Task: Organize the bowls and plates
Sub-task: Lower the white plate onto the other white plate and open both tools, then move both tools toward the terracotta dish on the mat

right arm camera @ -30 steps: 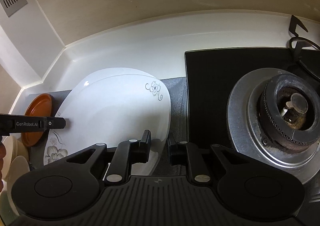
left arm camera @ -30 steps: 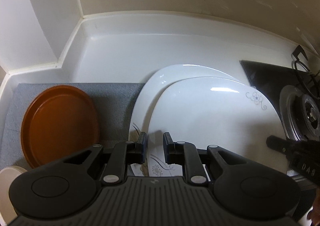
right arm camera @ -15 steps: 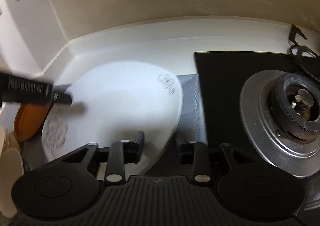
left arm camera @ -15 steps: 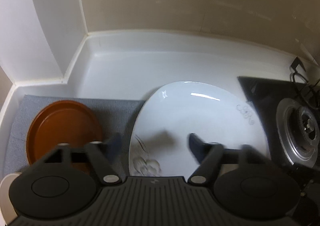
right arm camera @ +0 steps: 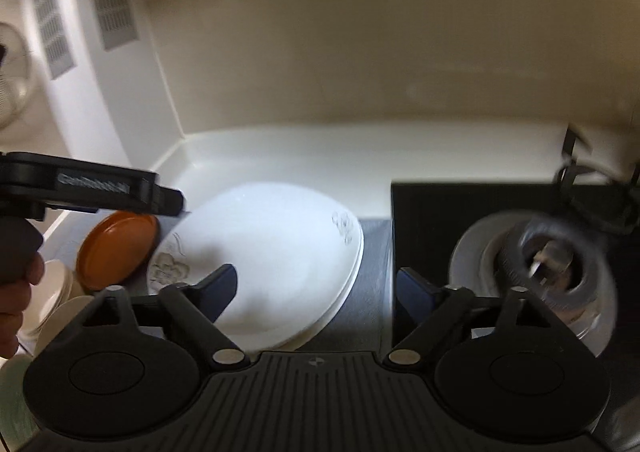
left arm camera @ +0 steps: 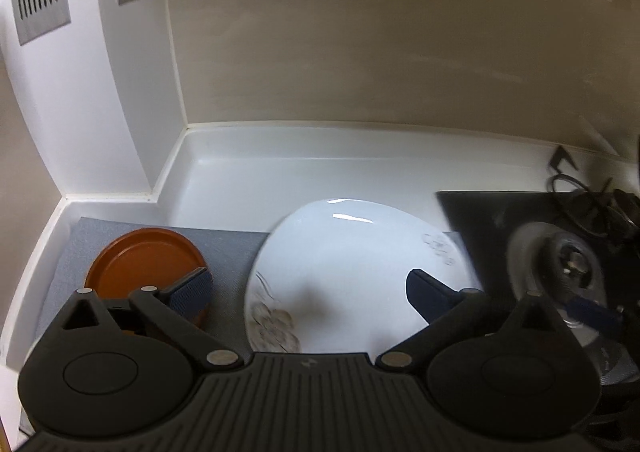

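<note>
1. Here the left gripper (left arm camera: pixel 308 290) hangs over the desk (left arm camera: pixel 280 180) with its fingers (left arm camera: pixel 192 290) spread wide and holding nothing.
2. The white plates (left arm camera: pixel 360 260) lie on the grey mat (left arm camera: pixel 236 248), below and between the left fingers; the right-hand finger overlaps the plates' right edge in the view, but no contact shows.
3. The left-hand finger sits in front of the orange plate (left arm camera: pixel 144 264), which rests flat on the mat to the left of the white plates, just beside them.
4. The right gripper (right arm camera: pixel 316 294) is likewise released, its fingers (right arm camera: pixel 218 290) wide apart and empty.
5. In the right wrist view the white plates (right arm camera: pixel 272 252) are a stack of two, the lower rim showing along the right edge; they sit under the left-hand finger, while the other finger is over the black stove top (right arm camera: pixel 460 220).
6. The left gripper (right arm camera: pixel 172 202) reaches in from the left above the orange plate (right arm camera: pixel 116 248) and the stack's left rim.
7. Cream bowls (right arm camera: pixel 60 300) are stacked at the lower left, near the orange plate.
8. The burner (right arm camera: pixel 548 256) stands to the right of the stack, blurred.
</note>
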`<action>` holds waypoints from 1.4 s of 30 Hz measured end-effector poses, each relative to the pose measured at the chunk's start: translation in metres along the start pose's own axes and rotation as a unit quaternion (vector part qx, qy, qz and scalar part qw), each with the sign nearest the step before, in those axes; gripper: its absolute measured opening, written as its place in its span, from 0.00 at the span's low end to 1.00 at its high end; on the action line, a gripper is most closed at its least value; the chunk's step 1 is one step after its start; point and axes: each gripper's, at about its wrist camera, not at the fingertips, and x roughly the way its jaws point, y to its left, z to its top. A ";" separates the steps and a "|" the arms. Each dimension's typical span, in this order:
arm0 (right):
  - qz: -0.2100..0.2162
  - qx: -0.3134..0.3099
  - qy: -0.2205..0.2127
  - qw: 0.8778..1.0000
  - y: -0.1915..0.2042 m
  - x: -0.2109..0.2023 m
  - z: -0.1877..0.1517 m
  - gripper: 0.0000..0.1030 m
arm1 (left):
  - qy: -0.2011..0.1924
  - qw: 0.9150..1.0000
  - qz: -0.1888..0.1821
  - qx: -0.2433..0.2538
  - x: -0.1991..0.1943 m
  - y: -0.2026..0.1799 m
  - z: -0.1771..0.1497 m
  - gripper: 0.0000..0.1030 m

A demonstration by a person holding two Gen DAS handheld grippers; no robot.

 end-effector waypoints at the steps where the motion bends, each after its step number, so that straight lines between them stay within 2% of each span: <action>1: -0.003 -0.010 -0.007 1.000 0.002 -0.007 -0.001 0.95 | -0.004 1.000 -0.001 -0.001 -0.007 -0.003 -0.003 1.00; 5: -0.010 -0.043 -0.030 0.999 0.003 -0.031 -0.009 0.98 | -0.008 1.000 -0.002 -0.005 -0.032 -0.015 -0.020 1.00; 10: 0.003 -0.044 -0.025 0.999 -0.004 -0.053 -0.017 0.99 | 0.004 1.000 0.006 0.000 -0.058 -0.028 -0.047 1.00; 14: 0.025 -0.046 -0.017 0.998 -0.009 -0.068 -0.025 0.99 | -0.001 0.999 0.033 -0.003 -0.087 -0.035 -0.075 1.00; 18: 0.046 -0.075 -0.020 0.996 -0.010 -0.082 -0.032 1.00 | -0.008 0.998 0.059 -0.017 -0.109 -0.035 -0.088 1.00; 23: 0.078 -0.087 -0.022 0.993 -0.012 -0.089 -0.035 1.00 | -0.020 0.994 0.100 -0.037 -0.129 -0.035 -0.098 1.00; 28: 0.104 -0.098 -0.017 0.990 -0.013 -0.094 -0.042 1.00 | -0.012 0.993 0.108 -0.047 -0.134 -0.039 -0.105 1.00; 35: 0.098 -0.084 -0.031 0.991 -0.019 -0.103 -0.044 1.00 | -0.029 0.993 0.102 -0.050 -0.144 -0.034 -0.107 1.00; 38: 0.092 -0.084 -0.039 0.991 -0.012 -0.106 -0.041 1.00 | -0.044 0.993 0.099 -0.055 -0.152 -0.018 -0.104 1.00; 42: 0.081 -0.080 -0.048 0.992 0.009 -0.110 -0.035 1.00 | -0.041 0.993 0.094 -0.065 -0.158 0.016 -0.095 1.00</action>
